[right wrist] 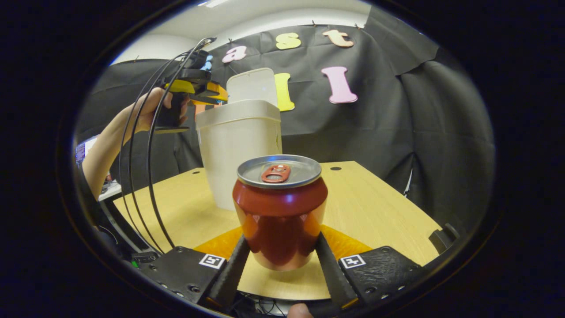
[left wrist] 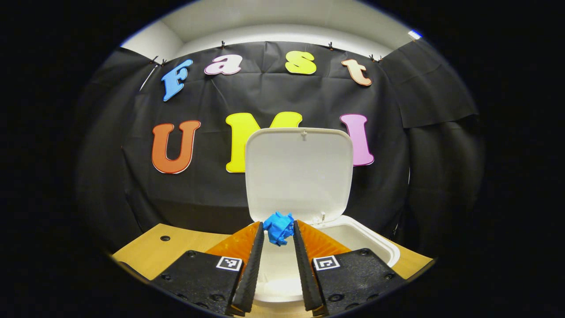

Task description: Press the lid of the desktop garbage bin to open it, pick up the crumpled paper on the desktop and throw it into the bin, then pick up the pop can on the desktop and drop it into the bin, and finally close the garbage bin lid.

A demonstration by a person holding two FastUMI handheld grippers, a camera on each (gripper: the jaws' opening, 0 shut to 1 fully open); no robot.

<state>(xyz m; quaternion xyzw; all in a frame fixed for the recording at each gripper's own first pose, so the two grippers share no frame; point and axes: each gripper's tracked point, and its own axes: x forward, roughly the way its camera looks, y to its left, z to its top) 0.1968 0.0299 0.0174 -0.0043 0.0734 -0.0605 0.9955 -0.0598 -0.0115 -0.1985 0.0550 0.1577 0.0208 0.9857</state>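
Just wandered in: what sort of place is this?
Probably a small recording booth, not a home: a black cloth wall, a bare wooden desk, and a handheld tool over a white bin.

We see a pale wooden bench (right wrist: 375, 207), its grain running toward the back, with a small dark round hole (right wrist: 335, 168) near its far edge and another hole (left wrist: 165, 238) near the corner in the left gripper view. Behind it hangs black cloth (left wrist: 309, 97), creased and pinned along its top by small clips (left wrist: 223, 44). Above the cloth we see a white wall (left wrist: 282, 20) and a bright light strip (right wrist: 214, 3) at the ceiling. In the right gripper view thin black cables (right wrist: 145, 145) arc down past the bench's left edge, and a cluttered surface (right wrist: 106, 187) lies beyond, too blurred for us to identify.
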